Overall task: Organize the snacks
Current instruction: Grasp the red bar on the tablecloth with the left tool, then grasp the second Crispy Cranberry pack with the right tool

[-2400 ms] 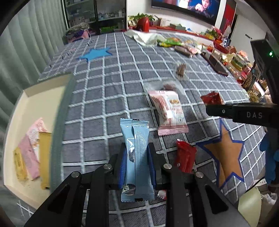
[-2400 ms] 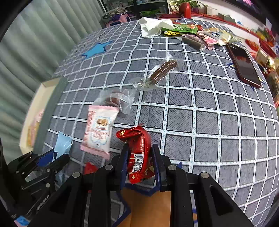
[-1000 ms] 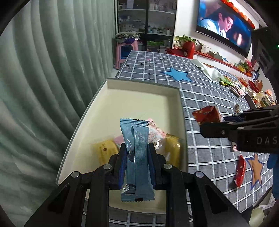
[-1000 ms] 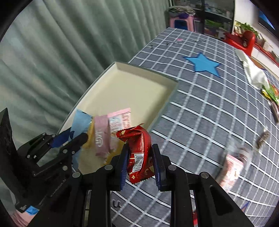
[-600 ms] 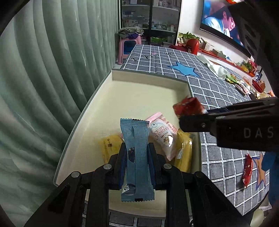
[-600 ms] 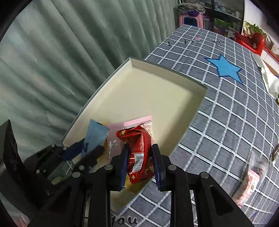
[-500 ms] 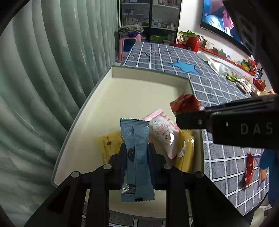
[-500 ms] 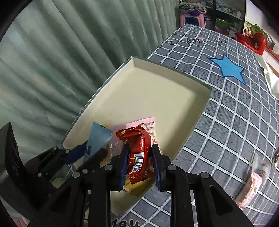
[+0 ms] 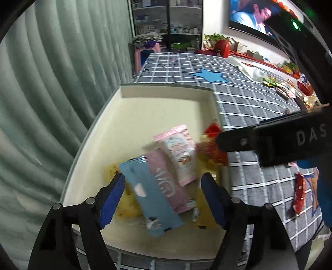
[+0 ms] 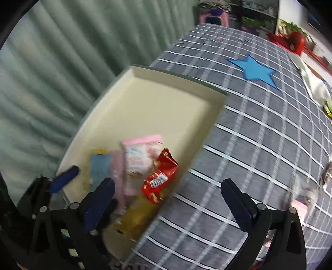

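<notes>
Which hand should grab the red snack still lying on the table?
Probably the right. In the left wrist view, the red packet lies on the checked cloth right of the tray, on the right gripper's side. The left gripper hangs over the tray. Both stand open, holding nothing.

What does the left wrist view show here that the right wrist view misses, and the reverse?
Left wrist only: the TV, the shelves, and a red packet lying on the tablecloth by the orange star.

Right wrist only: the red wrapper seen whole in the tray, and a pink packet out on the cloth.

Both: the cream tray holding the blue packet, pink packets and yellow ones, the blue star, and both claws, left and right, open after just releasing.
</notes>
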`<state>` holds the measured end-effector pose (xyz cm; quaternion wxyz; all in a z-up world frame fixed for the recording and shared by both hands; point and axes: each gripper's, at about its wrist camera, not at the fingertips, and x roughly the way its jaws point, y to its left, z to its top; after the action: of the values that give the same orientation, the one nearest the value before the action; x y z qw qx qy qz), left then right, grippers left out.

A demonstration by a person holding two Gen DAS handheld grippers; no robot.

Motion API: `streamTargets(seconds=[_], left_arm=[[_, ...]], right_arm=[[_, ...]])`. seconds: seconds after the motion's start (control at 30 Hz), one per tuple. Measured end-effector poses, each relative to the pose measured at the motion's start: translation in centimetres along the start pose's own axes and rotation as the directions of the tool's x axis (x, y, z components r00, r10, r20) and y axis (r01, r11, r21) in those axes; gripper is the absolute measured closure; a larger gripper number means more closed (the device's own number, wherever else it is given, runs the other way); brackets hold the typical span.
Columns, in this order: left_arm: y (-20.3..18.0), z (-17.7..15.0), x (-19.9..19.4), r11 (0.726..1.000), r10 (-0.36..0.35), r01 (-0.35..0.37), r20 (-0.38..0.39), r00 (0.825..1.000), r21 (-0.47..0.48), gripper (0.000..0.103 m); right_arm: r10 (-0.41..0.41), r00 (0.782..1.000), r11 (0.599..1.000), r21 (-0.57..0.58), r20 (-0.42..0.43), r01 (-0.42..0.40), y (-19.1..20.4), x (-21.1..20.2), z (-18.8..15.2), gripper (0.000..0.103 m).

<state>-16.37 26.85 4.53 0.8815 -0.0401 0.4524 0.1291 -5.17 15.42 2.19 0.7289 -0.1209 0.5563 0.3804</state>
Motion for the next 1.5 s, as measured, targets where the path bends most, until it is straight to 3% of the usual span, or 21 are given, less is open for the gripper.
streamTargets(seconds=[0.27,0.4,0.53,0.77,0.9,1.1,1.2,1.27,1.33,1.5], left_arm=[[-6.7,0.1,-1.0,0.987,-0.111,0.112,-0.011,0.994,0.115,0.023],[-11.6,-0.6,-1.1,0.956,-0.198,0.206,-0.06,0.978,0.207,0.023],[-16.9,-1.9,-1.1,0.907,-0.24,0.263,-0.111,0.964,0.328,0.022],[-22.8,-3.1,-0.1,0.858,-0.24,0.287,-0.162,0.957,0.426,0.021],[-24.6,-3.6,1.3,0.854,-0.202,0.265,-0.184,0.962,0.447,0.021],[-25.2,-3.6,1.6,0.868,-0.213,0.277,-0.195,0.957,0.413,0.023],[-25.1,-3.7,1.3,0.863,-0.25,0.315,-0.209,0.946,0.395,0.041],[-25.1,-3.8,0.9,0.852,-0.257,0.32,-0.202,0.945,0.414,0.069],[-24.8,-4.0,0.7,0.85,-0.25,0.313,-0.199,0.948,0.423,0.074],[-22.0,-4.6,0.4,0.88,-0.183,0.231,-0.152,0.971,0.414,0.074]], right_arm=[[-0.073,0.996,0.968,0.244,0.042,0.061,-11.2,-4.2,-4.4,0.0],[-0.14,0.989,0.934,0.336,0.039,0.119,-15.8,-5.9,-7.6,0.0],[-0.161,0.987,0.904,0.404,0.018,0.141,-19.2,-6.7,-10.9,0.0],[-0.154,0.988,0.885,0.447,0.022,0.128,-21.3,-7.1,-13.7,0.0],[-0.138,0.99,0.885,0.453,0.041,0.105,-21.9,-7.6,-14.2,0.0],[-0.119,0.991,0.892,0.445,0.059,0.081,-22.1,-7.9,-13.9,0.0],[-0.103,0.993,0.893,0.445,0.058,0.066,-22.1,-7.5,-13.0,0.0],[-0.093,0.994,0.895,0.443,0.055,0.059,-21.9,-7.0,-12.5,0.0],[-0.086,0.995,0.898,0.435,0.045,0.058,-21.4,-6.4,-11.8,0.0],[-0.078,0.997,0.913,0.403,0.022,0.063,-19.8,-4.7,-10.1,0.0]])
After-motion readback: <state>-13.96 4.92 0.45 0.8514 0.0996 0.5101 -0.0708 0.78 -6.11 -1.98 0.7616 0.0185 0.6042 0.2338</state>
